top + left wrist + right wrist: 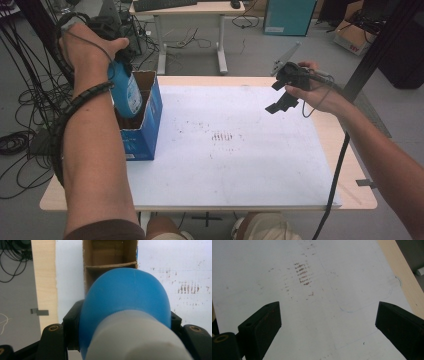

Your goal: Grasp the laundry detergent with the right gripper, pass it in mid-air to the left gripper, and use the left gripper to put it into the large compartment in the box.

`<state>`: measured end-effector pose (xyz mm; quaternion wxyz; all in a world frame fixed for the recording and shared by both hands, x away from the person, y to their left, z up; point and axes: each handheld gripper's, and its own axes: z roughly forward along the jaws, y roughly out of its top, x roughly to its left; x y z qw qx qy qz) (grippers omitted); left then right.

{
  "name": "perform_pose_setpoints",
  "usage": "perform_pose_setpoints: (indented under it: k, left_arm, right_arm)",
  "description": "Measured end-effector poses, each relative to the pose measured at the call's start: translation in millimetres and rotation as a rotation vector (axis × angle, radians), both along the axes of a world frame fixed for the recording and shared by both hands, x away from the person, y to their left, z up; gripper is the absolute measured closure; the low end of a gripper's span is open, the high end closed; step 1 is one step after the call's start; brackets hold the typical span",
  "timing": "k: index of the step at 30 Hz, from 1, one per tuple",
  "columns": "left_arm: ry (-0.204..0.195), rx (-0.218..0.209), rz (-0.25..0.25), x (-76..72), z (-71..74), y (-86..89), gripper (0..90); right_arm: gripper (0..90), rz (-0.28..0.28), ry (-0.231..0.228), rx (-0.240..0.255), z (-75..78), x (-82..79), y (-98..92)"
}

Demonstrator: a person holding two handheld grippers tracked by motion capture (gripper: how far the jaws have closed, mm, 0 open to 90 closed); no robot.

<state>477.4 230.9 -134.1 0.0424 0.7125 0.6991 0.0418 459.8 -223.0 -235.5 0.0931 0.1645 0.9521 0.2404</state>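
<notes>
We are holding the blue bottle (125, 92) in the left gripper (117, 57), clamped near its cap, hanging bottom-first over the open box (145, 117). Smooth, rounded plastic, probably slippery and light; gripping the narrower top seems safest. Right gripper (282, 95) is idling above the table (345, 145), jaws wide apart and empty.

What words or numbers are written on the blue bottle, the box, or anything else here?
None can be read.
Blue bottle: its white label is too blurred.
Blue cardboard box: pale print low on its side, too small.
Cardboard box on the floor: red print, too small.
</notes>
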Motion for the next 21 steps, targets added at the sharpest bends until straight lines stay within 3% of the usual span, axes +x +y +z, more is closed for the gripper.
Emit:
perform_pose_setpoints:
  k: [15, 21]
  left_arm:
    - [-0.021, 0.015, 0.003, 0.1, -37.1, 2.9, 37.1]
    - [-0.004, 0.010, -0.001, 1.5, -54.7, 3.0, 37.1]
  right_arm:
    - [6.8, -0.004, -0.005, 0.004, -5.1, -0.9, 3.9]
    - [6.8, -0.004, -0.002, -0.003, -6.6, 0.0, 5.2]
